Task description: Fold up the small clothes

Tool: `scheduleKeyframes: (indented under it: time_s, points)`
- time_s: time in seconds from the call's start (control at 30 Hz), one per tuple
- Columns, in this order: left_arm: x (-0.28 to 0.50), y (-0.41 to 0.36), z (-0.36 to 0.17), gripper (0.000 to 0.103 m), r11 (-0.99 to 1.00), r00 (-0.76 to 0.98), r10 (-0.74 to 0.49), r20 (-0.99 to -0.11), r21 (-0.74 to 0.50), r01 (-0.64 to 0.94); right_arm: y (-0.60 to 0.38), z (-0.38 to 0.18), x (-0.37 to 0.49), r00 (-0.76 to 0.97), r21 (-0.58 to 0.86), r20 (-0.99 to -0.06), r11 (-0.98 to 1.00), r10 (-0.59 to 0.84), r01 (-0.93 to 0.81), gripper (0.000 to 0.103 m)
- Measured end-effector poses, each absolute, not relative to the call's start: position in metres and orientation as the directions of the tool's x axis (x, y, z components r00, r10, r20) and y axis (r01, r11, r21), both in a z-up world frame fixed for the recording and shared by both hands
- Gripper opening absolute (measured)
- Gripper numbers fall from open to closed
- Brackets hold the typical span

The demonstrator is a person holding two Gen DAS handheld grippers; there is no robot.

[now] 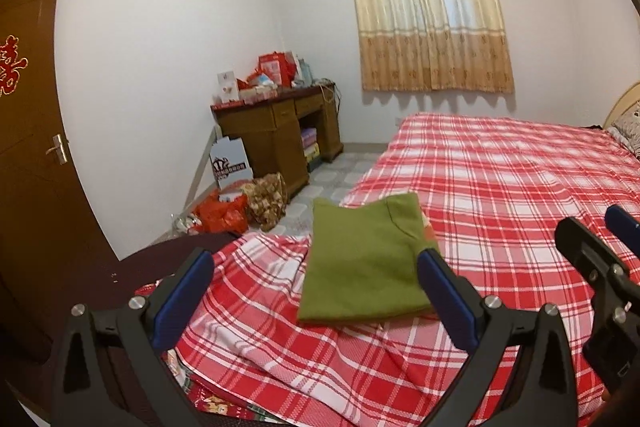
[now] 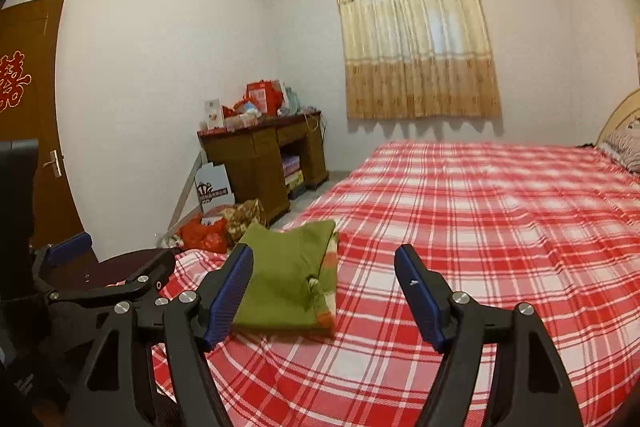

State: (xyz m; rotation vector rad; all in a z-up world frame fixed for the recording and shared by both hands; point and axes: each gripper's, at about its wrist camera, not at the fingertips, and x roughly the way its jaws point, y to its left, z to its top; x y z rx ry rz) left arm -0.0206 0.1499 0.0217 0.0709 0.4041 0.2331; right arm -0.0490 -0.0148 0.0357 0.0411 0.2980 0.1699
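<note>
A small green garment (image 1: 360, 259) lies folded into a flat rectangle near the corner of the red-and-white plaid bed (image 1: 500, 187). A striped lining shows along its right edge (image 2: 326, 267). My left gripper (image 1: 316, 263) hangs open above and in front of the garment, nothing between its blue pads. My right gripper (image 2: 324, 259) is open too, raised off the bed, its left pad in front of the garment's near edge and apart from it. In the left wrist view the right gripper (image 1: 600, 231) shows at the right edge. The left gripper (image 2: 120, 251) appears at the lower left of the right wrist view.
A wooden desk (image 1: 280, 135) piled with red boxes stands against the far wall, with bags (image 1: 240, 203) on the floor beside it. A brown door (image 1: 32, 131) is at the left. A curtained window (image 1: 428, 19) is behind the bed, with a headboard and pillow (image 1: 628, 123) at the far right.
</note>
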Motion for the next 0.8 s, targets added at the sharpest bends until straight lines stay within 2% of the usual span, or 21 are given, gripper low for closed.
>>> scheduleKeyframes:
  time_s: [0.1,0.8]
  points:
    - [-0.0228,0.1485,0.0239,0.103,0.973,0.9,0.228,-0.37,0.108,-0.202,-0.0148,0.0379,-0.0533,0.947,0.049,-0.276,0.986,0.164,-0.157,0.08]
    - [-0.0276,0.1439,0.0238,0.103,0.973,0.904,0.229,-0.361,0.113,-0.201,-0.0154,0.0337,-0.0545,0.945,0.067,-0.282,0.986,0.163,-0.15,0.081]
